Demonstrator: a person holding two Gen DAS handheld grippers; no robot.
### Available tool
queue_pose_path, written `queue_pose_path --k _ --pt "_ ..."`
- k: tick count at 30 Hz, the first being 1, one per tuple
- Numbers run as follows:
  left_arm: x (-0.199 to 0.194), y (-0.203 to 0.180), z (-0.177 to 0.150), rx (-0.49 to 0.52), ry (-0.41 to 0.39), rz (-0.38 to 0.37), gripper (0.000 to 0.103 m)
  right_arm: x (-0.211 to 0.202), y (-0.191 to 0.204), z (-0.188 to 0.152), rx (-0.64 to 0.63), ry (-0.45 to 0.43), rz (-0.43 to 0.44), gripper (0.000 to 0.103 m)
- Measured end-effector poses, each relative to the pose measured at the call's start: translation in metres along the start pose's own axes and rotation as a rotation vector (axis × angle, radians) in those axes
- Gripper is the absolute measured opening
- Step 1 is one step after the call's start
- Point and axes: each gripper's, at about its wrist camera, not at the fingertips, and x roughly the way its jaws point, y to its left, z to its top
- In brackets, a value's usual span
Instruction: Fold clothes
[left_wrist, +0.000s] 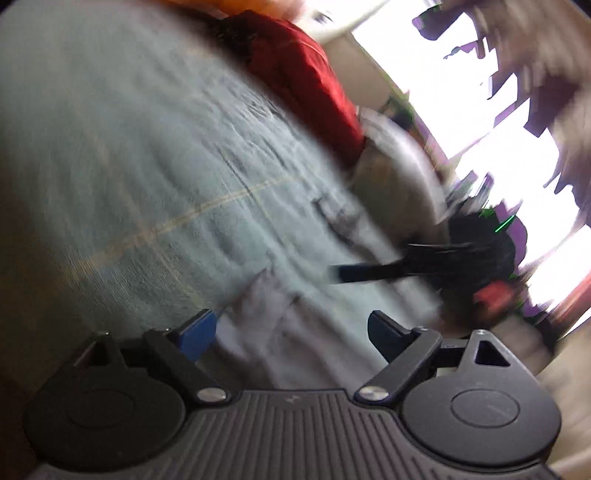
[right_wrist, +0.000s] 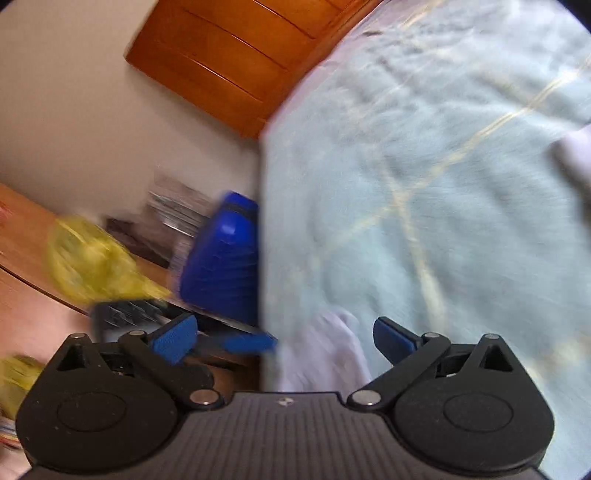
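The left gripper (left_wrist: 291, 336) had its blue-padded jaws spread wide apart, holding nothing, at the bottom of the left wrist view. Between and just beyond them lay a pale white garment (left_wrist: 266, 325), rumpled on a light blue-green bedspread (left_wrist: 129, 166) crossed by thin yellow lines. The whole view was blurred. In the right middle of that frame the right gripper (left_wrist: 343, 273) showed as a dark streak with a blue tip over the bedspread; its state could not be told there. A red garment (left_wrist: 303, 74) lay at the upper centre along the bed's far edge, with bright windows (left_wrist: 424, 66) behind.

In the right wrist view the right gripper (right_wrist: 284, 338) also stood with jaws wide apart and empty. The white garment (right_wrist: 325, 354) sat low in the frame between its fingers, on the bedspread (right_wrist: 424, 184) near the bed's edge. A blue container (right_wrist: 221, 258) stood left of centre beside the bed, something yellow (right_wrist: 92, 258) further left, and a wooden cabinet (right_wrist: 236, 55) at the top.
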Motion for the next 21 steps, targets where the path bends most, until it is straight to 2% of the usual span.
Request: queue_pose_path --k 2,4,5,7,12,14,18,21 --pt "0.004 -0.030 -0.003 0.194 0.016 0.163 0.089 -0.021 0.012 -0.010 -0.054 0.017 -0.119 0.103" --pt "0.016 -0.060 -0.015 0.393 0.025 0.310 0.089 -0.038 0.029 -0.035 -0.121 0.035 -0.289 0.103" --pt "0.023 -0.073 -0.020 0.471 0.032 0.347 0.089 -0.044 0.037 -0.050 -0.140 0.038 -0.367 0.103" --pt "0.032 -0.089 -0.030 0.564 0.046 0.349 0.089 -0.055 0.051 -0.083 -0.148 0.033 -0.494 0.103" --pt "0.046 -0.116 -0.064 0.736 0.094 0.282 0.090 -0.052 0.064 -0.146 -0.125 -0.003 -0.702 0.103" --pt "0.056 -0.118 -0.081 0.795 0.130 0.327 0.090 -0.052 0.058 -0.164 -0.098 -0.006 -0.762 0.103" --pt "0.038 -0.109 -0.086 0.757 0.150 0.326 0.091 -0.086 0.041 -0.196 0.005 -0.059 -0.860 0.103" --pt "0.023 -0.119 -0.086 0.780 0.160 0.354 0.091 -0.118 0.036 -0.219 0.084 -0.106 -0.912 0.103"
